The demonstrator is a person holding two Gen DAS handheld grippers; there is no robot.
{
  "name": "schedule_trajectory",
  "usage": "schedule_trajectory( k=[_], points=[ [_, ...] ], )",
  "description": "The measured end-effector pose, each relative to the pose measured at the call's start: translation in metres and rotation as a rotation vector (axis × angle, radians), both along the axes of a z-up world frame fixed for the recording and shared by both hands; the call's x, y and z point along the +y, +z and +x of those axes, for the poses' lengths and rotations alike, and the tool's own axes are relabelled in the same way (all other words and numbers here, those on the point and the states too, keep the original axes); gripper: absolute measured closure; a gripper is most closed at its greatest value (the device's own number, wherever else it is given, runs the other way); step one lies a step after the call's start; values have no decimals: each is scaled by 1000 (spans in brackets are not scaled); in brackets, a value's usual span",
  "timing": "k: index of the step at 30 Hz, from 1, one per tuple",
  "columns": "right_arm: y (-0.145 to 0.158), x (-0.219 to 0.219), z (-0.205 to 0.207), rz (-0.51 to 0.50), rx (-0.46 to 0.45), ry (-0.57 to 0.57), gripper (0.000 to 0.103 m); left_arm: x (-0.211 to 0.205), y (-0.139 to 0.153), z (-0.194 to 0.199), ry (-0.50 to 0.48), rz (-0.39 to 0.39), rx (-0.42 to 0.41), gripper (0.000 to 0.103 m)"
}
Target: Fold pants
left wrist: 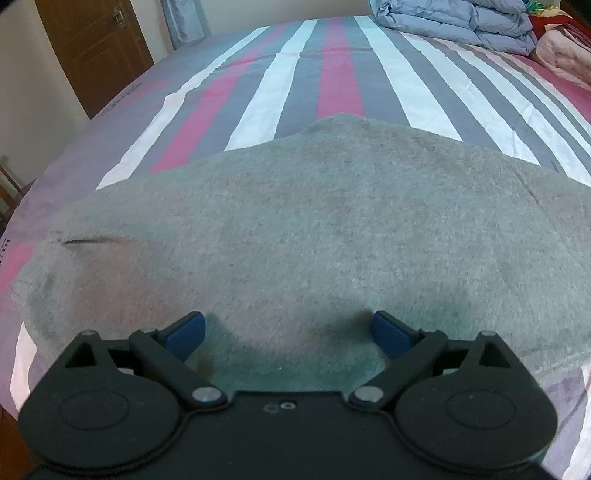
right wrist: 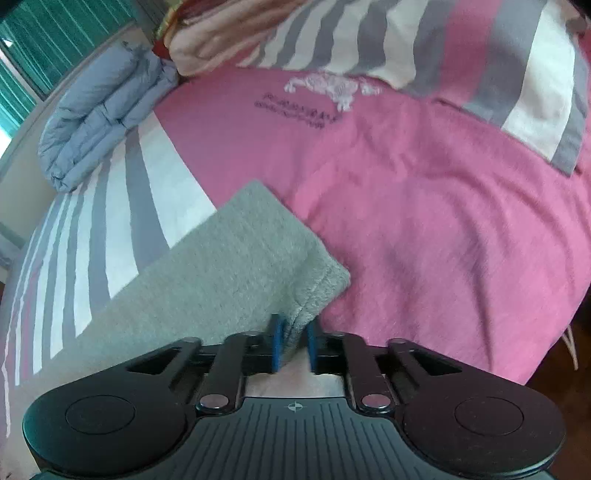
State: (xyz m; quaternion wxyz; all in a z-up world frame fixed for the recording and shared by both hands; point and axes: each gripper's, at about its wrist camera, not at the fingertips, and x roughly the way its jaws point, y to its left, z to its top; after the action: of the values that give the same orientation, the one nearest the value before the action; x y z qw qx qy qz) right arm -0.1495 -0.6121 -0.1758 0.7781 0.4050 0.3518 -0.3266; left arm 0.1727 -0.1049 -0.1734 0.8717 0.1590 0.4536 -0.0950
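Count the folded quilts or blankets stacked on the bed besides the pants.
2: a blue quilt at the bed's far end, a pink blanket right beside it. More may lie out of view.

Our two handheld tools: black bodies, blue pads.

Our left tool (left wrist: 288, 328) has a smooth matte black housing with two round discs, angled black link arms pinned by silver rivets, two small screw holes at centre, and blue fingertips (left wrist: 186, 334). Our right tool (right wrist: 294, 345) matches, though its housing is ribbed and carries a small crosshair mark.
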Motion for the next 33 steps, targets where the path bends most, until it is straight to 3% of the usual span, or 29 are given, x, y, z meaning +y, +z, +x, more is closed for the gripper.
schedule_trajectory(
  k=[2, 4, 8, 10, 12, 14, 15, 17, 18, 19, 21, 23, 26, 27, 28, 30, 33],
  points=[
    [2, -1, -7, 4, -6, -21, 75, 0, 1, -2, -5, 8, 2, 13],
    [-3, -5, -16, 57, -29, -64, 54, 2, 4, -6, -18, 16, 5, 14],
    [-8, -11, -16, 93, -99, -83, 54, 6, 7, -9, -22, 25, 2, 14],
    [-2, -9, -8, 60, -77, -79, 75, 9, 6, -7, -4, 14, 10, 14],
    [-1, -7, 0, 31, -61, -60, 75, 10, 5, -7, 8, 5, 15, 14],
    [-9, -10, 1, 69, -49, -75, 63, 9, 4, -8, 6, 14, 7, 14],
    [-17, -14, 0, 126, -83, -76, 46, 8, 4, -8, 1, 19, 2, 14],
    [-23, -15, -4, 153, -127, -94, 41, 7, 3, -8, -3, 25, 0, 14],
    [-24, -16, -2, 153, -138, -97, 41, 8, 3, -8, -2, 23, 2, 14],
    [-23, -17, -1, 151, -162, -99, 53, 8, 3, -8, 1, 20, 4, 14],
    [-13, -18, 9, 127, -173, -87, 95, 8, 3, -8, 0, 22, 3, 14],
    [19, -14, 24, 22, -208, -16, 95, 8, 3, -9, -2, 28, -3, 13],
    [74, 4, 41, -231, -244, 137, 96, 6, 2, -8, -4, 31, -7, 12],
    [74, 6, 46, -298, -179, 166, 96, 6, 2, -9, -2, 27, -8, 12],
    [61, 0, 49, -288, -106, 167, 95, 5, 1, -9, -2, 31, -8, 12],
    [21, -18, 49, -172, 10, 129, 95, 4, 1, -10, -8, 41, -13, 12],
    [-4, -7, 51, -174, 80, 132, 94, 6, 1, -9, -13, 41, -12, 12]
  ],
)
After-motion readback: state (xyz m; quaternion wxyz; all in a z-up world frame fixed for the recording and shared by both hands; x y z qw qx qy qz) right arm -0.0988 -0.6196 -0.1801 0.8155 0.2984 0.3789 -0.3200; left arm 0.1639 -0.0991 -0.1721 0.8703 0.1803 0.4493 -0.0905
